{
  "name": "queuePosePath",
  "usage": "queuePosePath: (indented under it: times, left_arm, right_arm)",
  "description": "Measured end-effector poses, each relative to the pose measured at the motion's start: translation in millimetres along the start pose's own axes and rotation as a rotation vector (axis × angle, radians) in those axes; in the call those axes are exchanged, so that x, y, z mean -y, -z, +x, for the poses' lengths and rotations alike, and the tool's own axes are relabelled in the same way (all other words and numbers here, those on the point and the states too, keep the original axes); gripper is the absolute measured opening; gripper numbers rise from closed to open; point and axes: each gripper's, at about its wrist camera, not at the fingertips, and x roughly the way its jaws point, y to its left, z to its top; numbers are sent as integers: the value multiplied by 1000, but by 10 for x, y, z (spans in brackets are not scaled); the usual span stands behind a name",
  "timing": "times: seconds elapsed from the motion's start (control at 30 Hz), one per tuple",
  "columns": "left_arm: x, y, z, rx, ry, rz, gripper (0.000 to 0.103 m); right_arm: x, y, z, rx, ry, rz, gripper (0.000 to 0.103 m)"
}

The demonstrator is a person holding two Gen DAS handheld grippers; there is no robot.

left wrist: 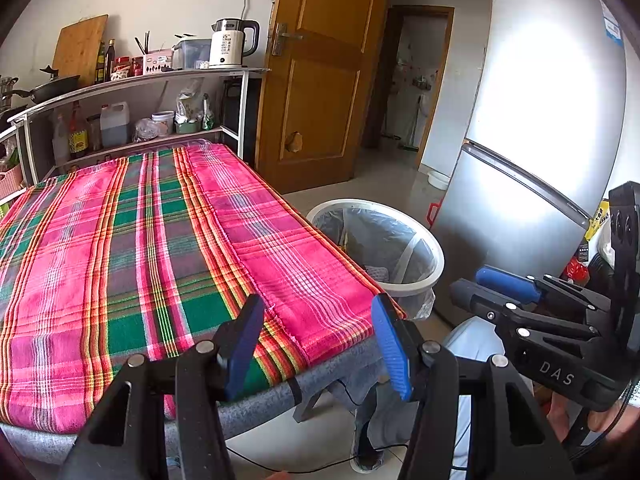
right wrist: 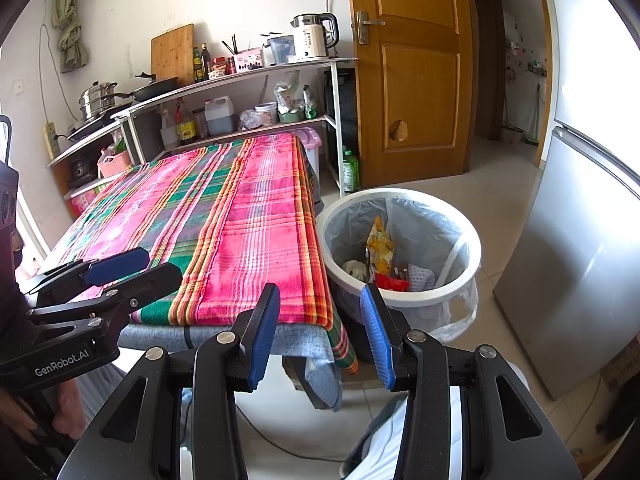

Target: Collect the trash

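Note:
A white trash bin (right wrist: 476,248) with a clear liner stands on the floor at the table's right side; it also shows in the left wrist view (left wrist: 434,248). Inside lie a yellow snack wrapper (right wrist: 380,246), a red wrapper (right wrist: 392,282) and crumpled paper (right wrist: 354,269). My left gripper (left wrist: 318,310) is open and empty over the near edge of the plaid tablecloth (left wrist: 140,240). My right gripper (right wrist: 320,300) is open and empty, between the table corner and the bin. Each gripper shows in the other's view, the right (left wrist: 480,280) and the left (right wrist: 158,266).
A shelf unit (right wrist: 240,76) with kettle, bottles and pans stands behind the table. A wooden door (right wrist: 412,60) is at the back, a silver fridge (right wrist: 580,220) on the right. A cable (right wrist: 280,436) and grey cloth (left wrist: 372,408) lie below the table's front edge.

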Motion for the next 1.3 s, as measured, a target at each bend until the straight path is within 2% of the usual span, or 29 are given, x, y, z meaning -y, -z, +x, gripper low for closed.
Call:
queuePosePath:
  times: [1.3]
  left_arm:
    - [26,28,13,0,-11,19,58]
  right_arm:
    - [5,11,23,-1,0,-4,43]
